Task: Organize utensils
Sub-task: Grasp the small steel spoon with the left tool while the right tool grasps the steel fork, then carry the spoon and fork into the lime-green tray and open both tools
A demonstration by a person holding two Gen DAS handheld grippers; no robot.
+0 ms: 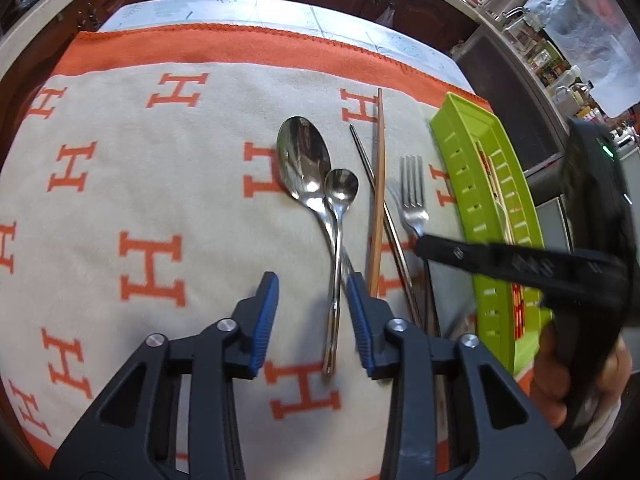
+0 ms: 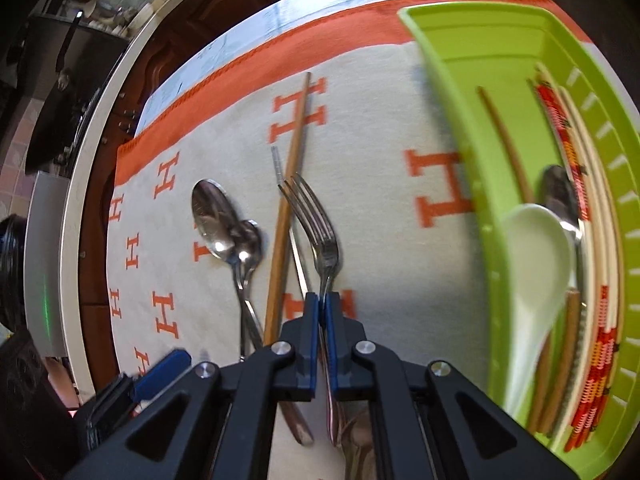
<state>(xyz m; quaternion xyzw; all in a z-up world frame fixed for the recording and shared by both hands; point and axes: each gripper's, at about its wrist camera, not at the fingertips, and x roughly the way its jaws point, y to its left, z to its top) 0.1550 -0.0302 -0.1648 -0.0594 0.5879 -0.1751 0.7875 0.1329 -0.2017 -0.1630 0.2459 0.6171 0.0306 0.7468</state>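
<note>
The right gripper (image 2: 321, 312) was clenched on the fork (image 2: 320, 236) near the desk's right edge; best lift level toward the green tray (image 2: 460, 120). The left gripper (image 1: 312, 300) hung released over the spoons (image 1: 320, 184).

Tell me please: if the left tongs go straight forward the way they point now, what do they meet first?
Probably the small spoon: its handle lies between the open left tongs, with the large spoon crossing under it. Their height above the blanket is unclear, so they might pass over both.
</note>
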